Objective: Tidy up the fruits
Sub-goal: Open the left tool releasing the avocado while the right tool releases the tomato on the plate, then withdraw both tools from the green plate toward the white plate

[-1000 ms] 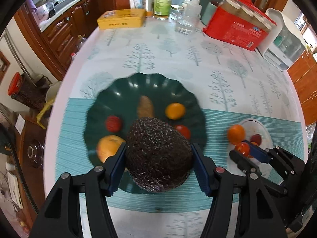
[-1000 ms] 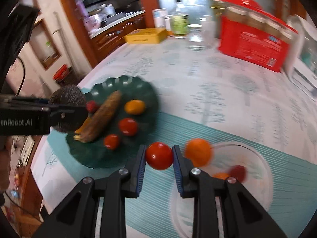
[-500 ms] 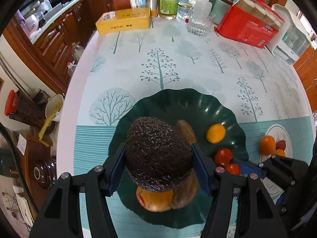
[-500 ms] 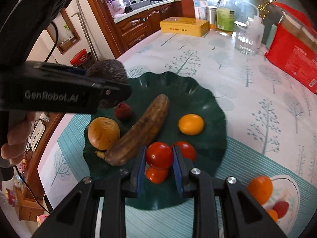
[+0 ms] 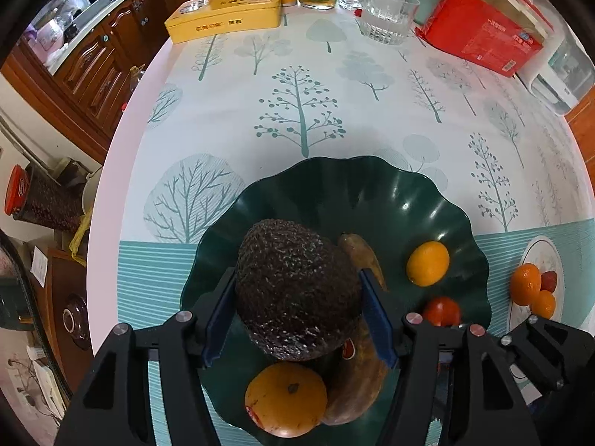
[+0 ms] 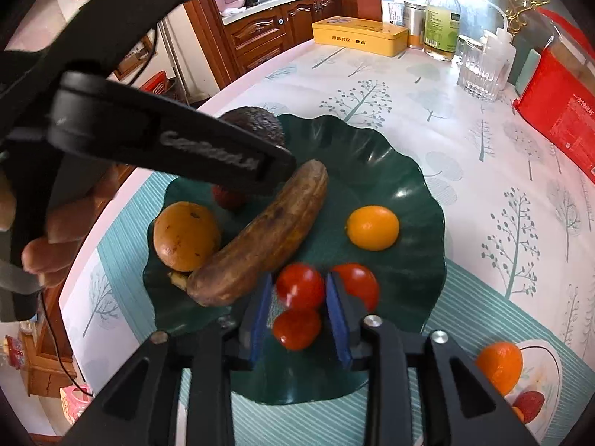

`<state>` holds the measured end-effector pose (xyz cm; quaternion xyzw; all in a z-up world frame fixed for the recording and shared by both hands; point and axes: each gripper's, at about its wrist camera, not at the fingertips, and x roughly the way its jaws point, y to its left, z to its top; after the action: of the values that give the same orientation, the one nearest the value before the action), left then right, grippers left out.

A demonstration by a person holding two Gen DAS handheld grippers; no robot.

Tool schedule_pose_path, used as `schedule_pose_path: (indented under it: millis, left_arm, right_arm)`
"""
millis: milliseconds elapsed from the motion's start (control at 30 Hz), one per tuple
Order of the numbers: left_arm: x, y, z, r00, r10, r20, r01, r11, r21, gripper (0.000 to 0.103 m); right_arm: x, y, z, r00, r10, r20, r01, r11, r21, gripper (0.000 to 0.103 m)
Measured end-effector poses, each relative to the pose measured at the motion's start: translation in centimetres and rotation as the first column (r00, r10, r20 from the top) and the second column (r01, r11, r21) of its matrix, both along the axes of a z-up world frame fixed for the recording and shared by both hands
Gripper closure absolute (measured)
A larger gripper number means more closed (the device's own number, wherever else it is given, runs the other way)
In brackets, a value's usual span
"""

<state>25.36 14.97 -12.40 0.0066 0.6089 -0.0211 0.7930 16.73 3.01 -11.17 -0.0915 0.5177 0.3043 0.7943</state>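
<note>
My left gripper is shut on a dark avocado and holds it over the left side of the dark green plate. The plate holds a brown banana, an orange, a small orange, a lychee and tomatoes. My right gripper stands over the plate's near edge with a red tomato between its pads; the jaws have widened and the tomato looks blurred. Two more tomatoes lie beside and below it.
A small clear plate with an orange and a lychee sits at the right on the teal mat. At the table's far side stand a yellow tin, a glass, bottles and a red box.
Both grippers moved further over the green plate. The right jaws have opened a little around the tomato. The left gripper still holds the avocado, now lower over the plate.
</note>
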Motion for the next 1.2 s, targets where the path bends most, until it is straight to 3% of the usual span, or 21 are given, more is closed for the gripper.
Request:
schedule_pose_path:
  millis: [200, 633, 1200]
  left_arm:
    - [-0.1, -0.3, 0.2, 1.0, 0.001, -0.002, -0.001, 1.0, 0.02, 0.035]
    - [-2.1, 0.1, 2.0, 1.0, 0.015, 0.026, -0.015, 1.0, -0.004, 0.035]
    - [-8.9, -4.5, 5.5, 0.993, -0.072, 0.096, 0.075, 0.997, -0.021, 0.034]
  right_arm:
    - [-0.2, -1.0, 0.5, 1.0, -0.011, 0.013, 0.01, 1.0, 0.015, 0.061]
    - [-0.9, -2.2, 1.6, 0.999, -0.05, 0.012, 0.049, 0.998, 0.042, 0.061]
    - [-3.8, -6.8, 2.4, 0.989, -0.151, 0.002, 0.151, 0.988, 0.022, 0.061]
